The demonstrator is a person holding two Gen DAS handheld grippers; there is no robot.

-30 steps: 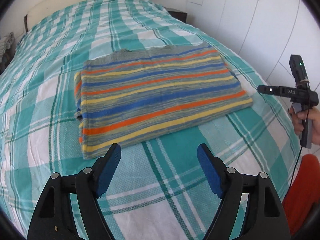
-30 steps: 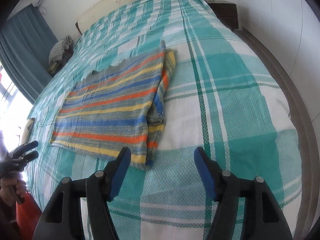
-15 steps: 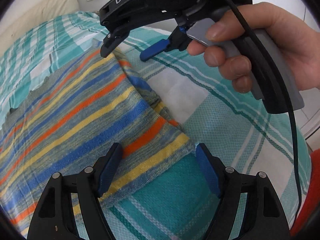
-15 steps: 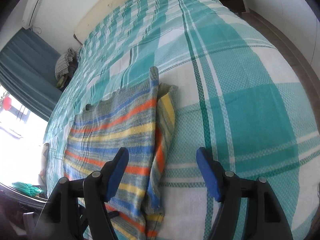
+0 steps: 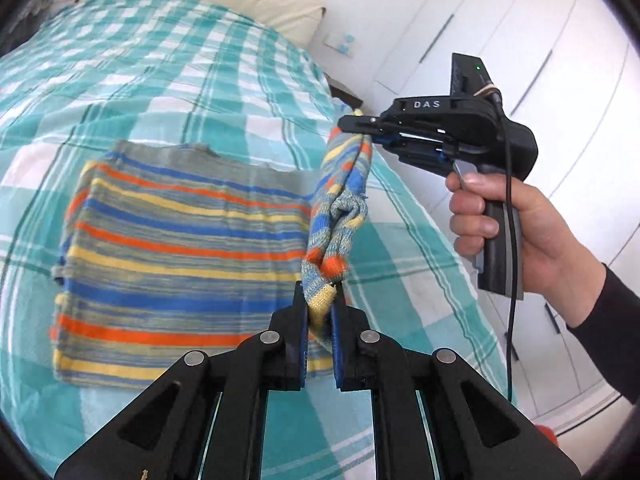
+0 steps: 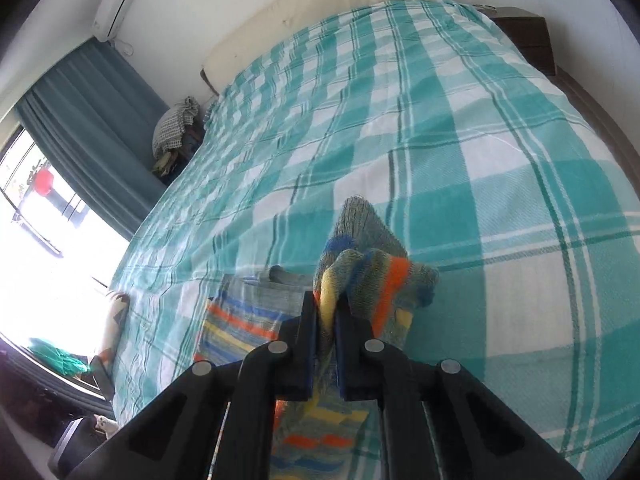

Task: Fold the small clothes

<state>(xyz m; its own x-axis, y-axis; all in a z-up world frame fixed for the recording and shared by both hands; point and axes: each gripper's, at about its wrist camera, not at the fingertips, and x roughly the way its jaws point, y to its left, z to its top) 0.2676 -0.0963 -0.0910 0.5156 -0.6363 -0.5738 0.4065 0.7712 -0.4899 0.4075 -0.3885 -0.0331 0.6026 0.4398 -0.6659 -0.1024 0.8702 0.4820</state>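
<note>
Mid-fold here: my left gripper (image 5: 320,316) and right gripper (image 5: 362,130) both clamp the striped sweater (image 5: 180,248) edge. Next I'd carry it toward 9 o'clock.

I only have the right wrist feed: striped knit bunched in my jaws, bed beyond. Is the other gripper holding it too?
Observer: Yes. The left gripper is shut on the striped garment, at the near end of its right edge.
Operator: Is that edge off the bed?
Observer: Yes. It rises between the left gripper and the right gripper; the rest lies flat on the checked bedspread.
Operator: How is my tool held?
Observer: A hand grips its handle.
</note>
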